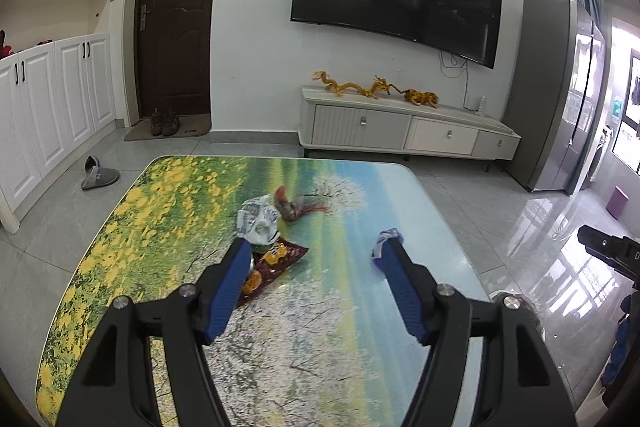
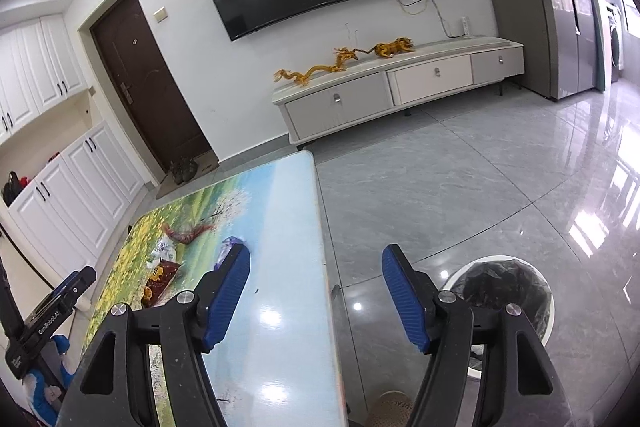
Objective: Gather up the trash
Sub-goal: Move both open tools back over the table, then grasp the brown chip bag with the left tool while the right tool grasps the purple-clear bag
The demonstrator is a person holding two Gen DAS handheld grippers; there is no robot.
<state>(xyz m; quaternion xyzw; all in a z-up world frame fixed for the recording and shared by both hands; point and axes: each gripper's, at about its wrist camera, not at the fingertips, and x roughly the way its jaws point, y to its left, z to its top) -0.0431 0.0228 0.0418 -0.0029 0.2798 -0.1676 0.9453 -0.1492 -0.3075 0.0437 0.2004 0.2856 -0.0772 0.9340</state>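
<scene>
On floor beside table [image 2: 280,307]: white bin [image 2: 554,301], black liner inside; both hand-held grippers [image 1: 316,247] [image 2: 316,255] agape, empty.

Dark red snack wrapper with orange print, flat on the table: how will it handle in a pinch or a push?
The dark red snack wrapper with orange print looks like thin film lying flat, so probably floppy and very light. On the glossy printed tabletop it would likely slide rather than lift at an edge. It touches the crumpled white wrapper, so a push may drag both.
</scene>
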